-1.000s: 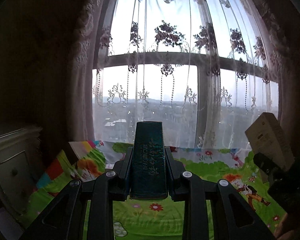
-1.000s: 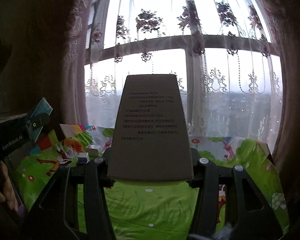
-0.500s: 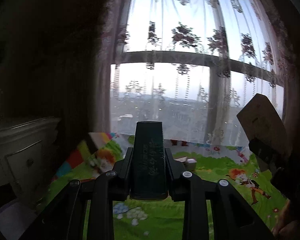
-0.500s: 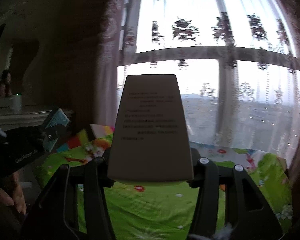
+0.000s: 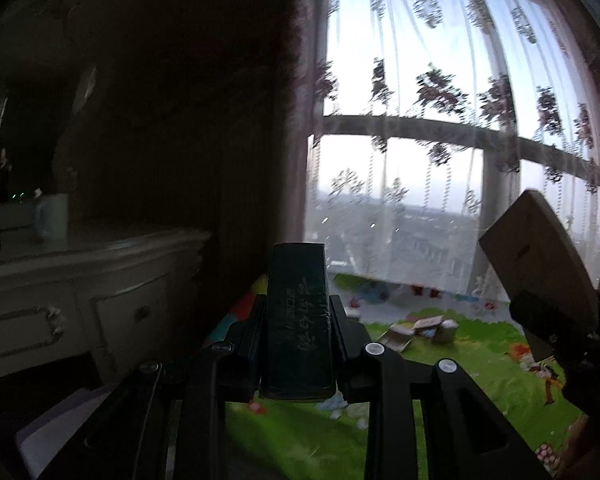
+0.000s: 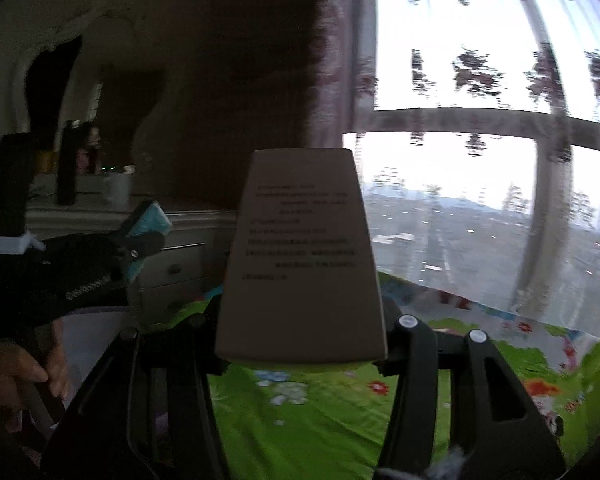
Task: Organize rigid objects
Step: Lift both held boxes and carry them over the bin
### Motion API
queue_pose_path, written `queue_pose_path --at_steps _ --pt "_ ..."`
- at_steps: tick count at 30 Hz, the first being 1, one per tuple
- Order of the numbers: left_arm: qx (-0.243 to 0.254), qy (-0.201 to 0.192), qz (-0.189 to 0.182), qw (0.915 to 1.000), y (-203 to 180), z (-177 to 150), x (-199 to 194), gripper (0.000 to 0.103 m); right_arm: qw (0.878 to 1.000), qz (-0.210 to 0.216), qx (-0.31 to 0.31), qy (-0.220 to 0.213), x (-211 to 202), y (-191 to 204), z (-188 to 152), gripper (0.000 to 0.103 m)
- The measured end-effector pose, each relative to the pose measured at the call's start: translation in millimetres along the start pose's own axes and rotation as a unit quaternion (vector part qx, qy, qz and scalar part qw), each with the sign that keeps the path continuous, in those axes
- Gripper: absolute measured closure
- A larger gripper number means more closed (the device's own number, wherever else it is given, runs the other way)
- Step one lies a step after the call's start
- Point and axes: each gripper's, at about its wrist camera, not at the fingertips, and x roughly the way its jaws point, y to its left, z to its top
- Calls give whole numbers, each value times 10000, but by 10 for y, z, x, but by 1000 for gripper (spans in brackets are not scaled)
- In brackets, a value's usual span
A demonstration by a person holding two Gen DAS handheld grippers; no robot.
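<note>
Two grippers carry cargo: left gripper (image 5: pixel 298 320) pinches a dark green box (image 5: pixel 298 304), right gripper (image 6: pixel 300 320) clamps a beige printed carton (image 6: pixel 300 256), both raised, probably for transport.

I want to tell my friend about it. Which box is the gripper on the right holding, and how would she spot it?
Find the big window with the flowery lace curtain, then look down over the bright green cartoon play mat. The right gripper is shut on a tall beige cardboard box, standing upright. Only it has rows of dark printed text on a pale face; the left gripper holds a narrower dark green box.
</note>
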Motion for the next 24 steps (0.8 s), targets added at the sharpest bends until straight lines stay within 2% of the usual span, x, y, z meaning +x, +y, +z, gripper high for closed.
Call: queue_pose_path --at_steps 6,12,18,24 --pt "-253 418 390 9980 385 -131 -31 73 9966 775 -228 167 111 368 2 48" --pt "-431 798 812 9926 745 -307 -77 73 9862 1479 -529 526 308 739 -12 48" --pt "-643 1092 1271 9838 1115 -471 -121 73 9699 2063 -902 933 501 1144 -111 48" --pt "-801 1588 1688 9695 1441 -699 -133 73 9488 2562 -1149 1447 652 1493 -242 48"
